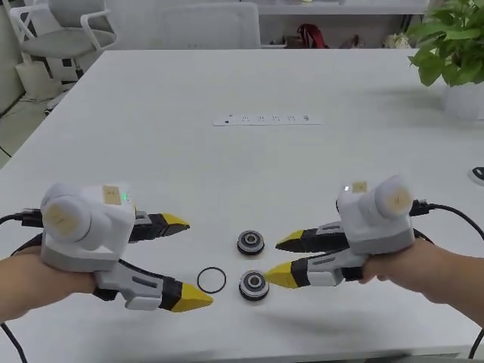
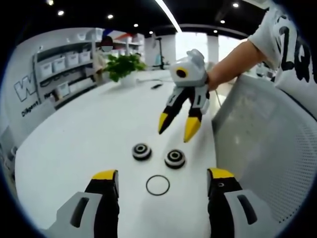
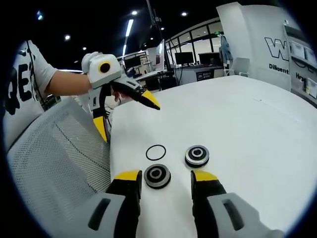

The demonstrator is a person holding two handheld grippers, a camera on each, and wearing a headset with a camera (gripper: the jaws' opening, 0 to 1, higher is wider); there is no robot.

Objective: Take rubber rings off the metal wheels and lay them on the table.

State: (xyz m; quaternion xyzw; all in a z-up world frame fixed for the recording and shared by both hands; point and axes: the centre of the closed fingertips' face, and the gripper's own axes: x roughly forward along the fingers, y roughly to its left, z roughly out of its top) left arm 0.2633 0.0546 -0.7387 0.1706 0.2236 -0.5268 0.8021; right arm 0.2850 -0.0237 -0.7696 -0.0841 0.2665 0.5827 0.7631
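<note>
One rubber ring (image 1: 212, 280) lies loose and flat on the white table (image 1: 227, 166), and everything else is placed from it. Just to its right, from the person's seat, sits the nearer wheel (image 1: 253, 285), close to the ring but not touching it. The farther wheel (image 1: 250, 242) sits a little beyond the ring and to its right, apart from the first wheel. Each wheel lies flat and shows a dark outer band around a pale metal hub; whether that band is a rubber ring cannot be told. The left gripper (image 1: 187, 261) is held just left of the ring with its yellow-tipped jaws spread wide and nothing between them. In the left gripper view the ring (image 2: 158, 185) lies just ahead of the gap between those tips. The right gripper (image 1: 275, 259) is on the ring's far side, past the nearer wheel, with its jaws also parted and empty. In the right gripper view the nearer wheel (image 3: 157, 176) sits at the mouth of the jaws, unclamped, with the ring (image 3: 155, 152) beyond it. A power strip (image 1: 266, 119) lies well beyond the ring, and a plant (image 1: 450, 45) stands far off to the right.
</note>
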